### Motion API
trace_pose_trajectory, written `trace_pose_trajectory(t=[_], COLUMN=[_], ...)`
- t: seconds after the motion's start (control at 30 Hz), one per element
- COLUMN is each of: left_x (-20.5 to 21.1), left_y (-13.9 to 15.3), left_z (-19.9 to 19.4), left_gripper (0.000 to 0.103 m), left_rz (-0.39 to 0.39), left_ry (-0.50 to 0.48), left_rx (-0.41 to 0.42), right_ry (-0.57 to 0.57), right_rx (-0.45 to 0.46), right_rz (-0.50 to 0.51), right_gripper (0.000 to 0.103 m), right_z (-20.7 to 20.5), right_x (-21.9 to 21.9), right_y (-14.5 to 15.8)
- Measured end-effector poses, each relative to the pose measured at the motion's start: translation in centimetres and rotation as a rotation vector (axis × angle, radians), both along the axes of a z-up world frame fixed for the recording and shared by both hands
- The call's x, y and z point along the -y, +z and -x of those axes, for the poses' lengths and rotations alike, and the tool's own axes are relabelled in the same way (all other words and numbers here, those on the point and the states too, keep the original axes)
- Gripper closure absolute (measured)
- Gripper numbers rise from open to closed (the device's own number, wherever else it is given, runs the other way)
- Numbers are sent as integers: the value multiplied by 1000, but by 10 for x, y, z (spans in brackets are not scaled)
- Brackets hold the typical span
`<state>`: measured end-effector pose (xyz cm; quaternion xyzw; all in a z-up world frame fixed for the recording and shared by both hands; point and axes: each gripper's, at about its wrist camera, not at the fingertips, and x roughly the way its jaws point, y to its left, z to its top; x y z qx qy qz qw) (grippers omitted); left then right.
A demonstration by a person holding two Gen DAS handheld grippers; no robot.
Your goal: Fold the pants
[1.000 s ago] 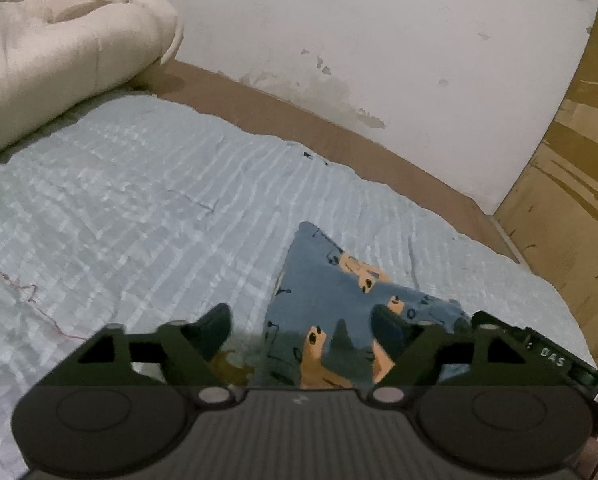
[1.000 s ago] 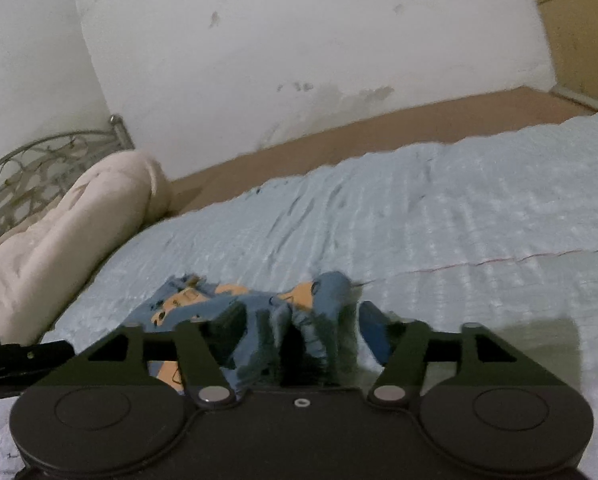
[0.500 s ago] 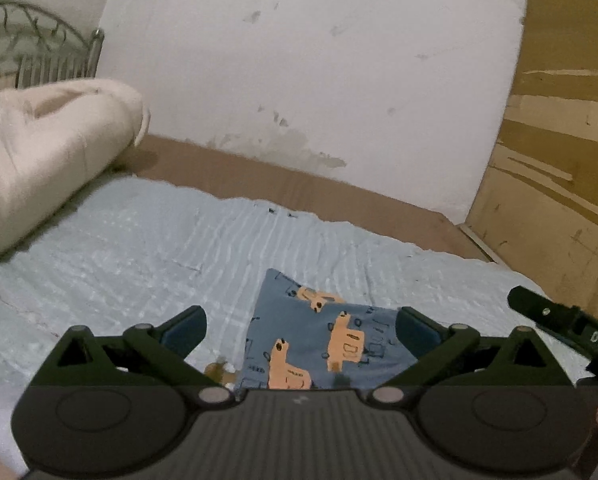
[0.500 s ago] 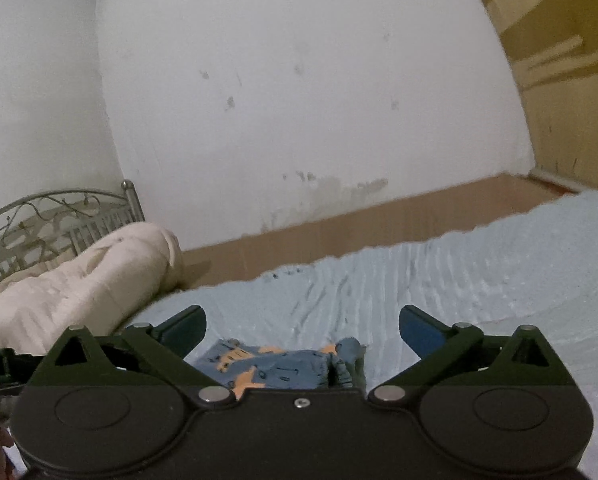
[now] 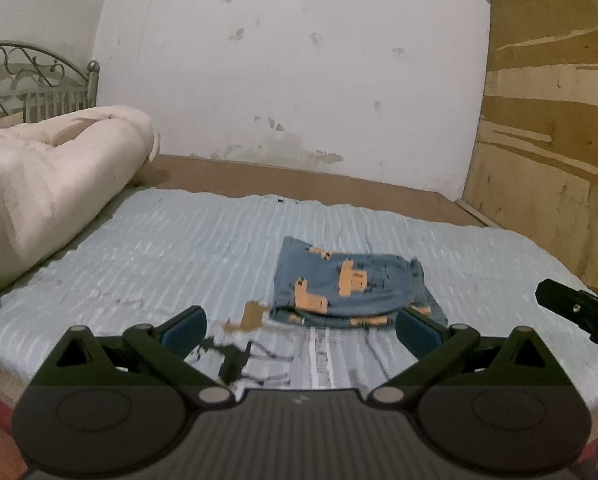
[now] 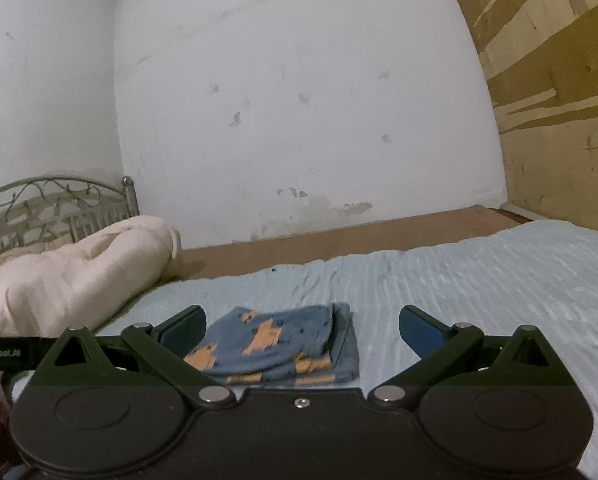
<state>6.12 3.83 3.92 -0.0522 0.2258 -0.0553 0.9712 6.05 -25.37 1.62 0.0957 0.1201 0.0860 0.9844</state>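
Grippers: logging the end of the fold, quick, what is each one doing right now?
Left gripper: open, empty, jaws just opened wide, clear of the folded pants.
Right gripper: open, empty, jaws just opened wide, pants lying free.

Both grippers drawn back from the pants [image 5: 349, 288], which now lie folded and free on the bedspread [image 5: 179, 248]; left gripper [image 5: 301, 326] and right gripper [image 6: 301, 326] jaws opened wide (nothing between them), where a second ago they sat at the fabric

Left gripper [image 5: 301, 326], right gripper [image 6: 302, 326] — both agape, empty
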Motion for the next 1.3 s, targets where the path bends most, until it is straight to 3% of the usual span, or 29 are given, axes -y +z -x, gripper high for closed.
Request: trace_pose_trajectory(t=[0.37,1.3], left_x=[-3,-4], left_y=[-21,-23], left_z=[27,32], left_gripper=[1,1], left_rz=[-50,-83], left_ry=[5,14], left_rx=[-10,-23], right_ry=[0,1], right_rx=[11,-15], right_rz=[117,81], right_gripper=[1,1], right_z=[51,48], right_x=[-22,-17], right_y=[-12,-17])
